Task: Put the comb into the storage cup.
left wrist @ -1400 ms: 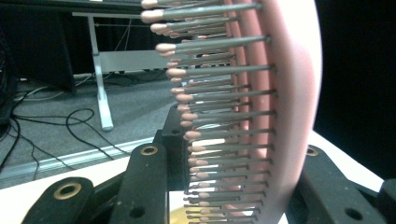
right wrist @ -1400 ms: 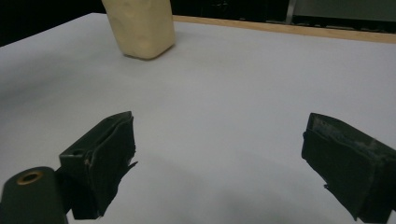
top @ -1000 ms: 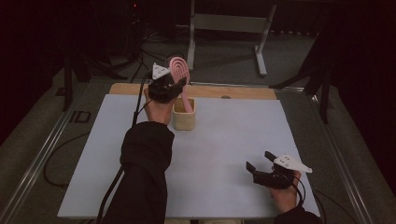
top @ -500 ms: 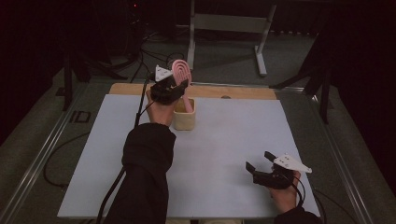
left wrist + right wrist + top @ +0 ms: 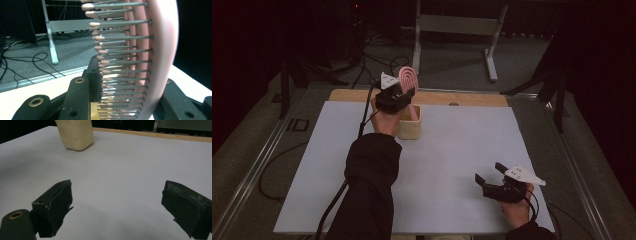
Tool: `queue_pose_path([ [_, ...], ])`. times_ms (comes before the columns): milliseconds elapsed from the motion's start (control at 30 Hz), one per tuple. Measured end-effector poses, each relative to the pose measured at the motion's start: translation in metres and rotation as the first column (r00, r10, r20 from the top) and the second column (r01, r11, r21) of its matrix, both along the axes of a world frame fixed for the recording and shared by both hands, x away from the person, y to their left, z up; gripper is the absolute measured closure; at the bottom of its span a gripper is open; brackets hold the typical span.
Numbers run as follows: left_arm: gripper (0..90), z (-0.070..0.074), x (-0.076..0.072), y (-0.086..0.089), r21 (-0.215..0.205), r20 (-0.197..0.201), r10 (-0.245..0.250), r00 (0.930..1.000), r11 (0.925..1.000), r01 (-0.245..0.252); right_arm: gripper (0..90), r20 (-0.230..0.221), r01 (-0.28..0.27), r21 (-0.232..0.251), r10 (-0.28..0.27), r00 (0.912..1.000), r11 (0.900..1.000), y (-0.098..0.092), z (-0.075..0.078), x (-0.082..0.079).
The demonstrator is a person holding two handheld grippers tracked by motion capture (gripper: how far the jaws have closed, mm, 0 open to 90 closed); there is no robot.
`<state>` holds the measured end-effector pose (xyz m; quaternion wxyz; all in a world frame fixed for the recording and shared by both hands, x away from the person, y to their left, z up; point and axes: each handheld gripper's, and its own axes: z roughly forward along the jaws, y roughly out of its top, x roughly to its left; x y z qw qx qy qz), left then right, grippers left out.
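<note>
Right gripper (image 5: pixel 498 179) sat low at the lower right of the high view, in the person's right hand, over bare white table (image 5: pixel 462 150). Its fingers (image 5: pixel 53 205) stood wide apart with nothing between them; in the right gripper view only table surface showed in the gap.

A dark sleeve (image 5: pixel 369 185) ran up from the bottom centre-left of the high view to the left gripper (image 5: pixel 404 95), raised in the upper centre-left of the frame. Its fingers (image 5: pixel 80 97) were closed on a pink hairbrush (image 5: pixel 408 82). In the left gripper view the brush (image 5: pixel 155 55) filled the centre and right of the frame, one finger against the bristle side and the other against the pink back. Grey bristles with pink tips pointed to the left of that frame.

The brush stood nearly upright, head uppermost. Its handle reached down into a small beige cup (image 5: pixel 410 127) just right of the left hand, near the far part of the table. Whether the handle touched the cup's bottom could not be told. The cup (image 5: pixel 75 133) appeared at the upper left of the right gripper view.

Beyond the white sheet ran a wooden table edge (image 5: pixel 472 98). Behind it, a grey metal stand (image 5: pixel 457 25) and black cables (image 5: pixel 377 60) on the floor.
</note>
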<state>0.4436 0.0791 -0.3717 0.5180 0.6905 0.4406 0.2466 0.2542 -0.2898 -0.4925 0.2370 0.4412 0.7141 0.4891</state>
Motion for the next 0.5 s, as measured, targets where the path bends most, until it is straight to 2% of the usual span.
queue_pose_path([
  [500,64.6,-0.0100,0.0019,-0.0002,-0.012,-0.026,0.003,0.9996,0.9999,-0.003,9.7,-0.006,0.005,-0.003,-0.005,1.0000,1.000,-0.0004,-0.0009,0.0000],
])
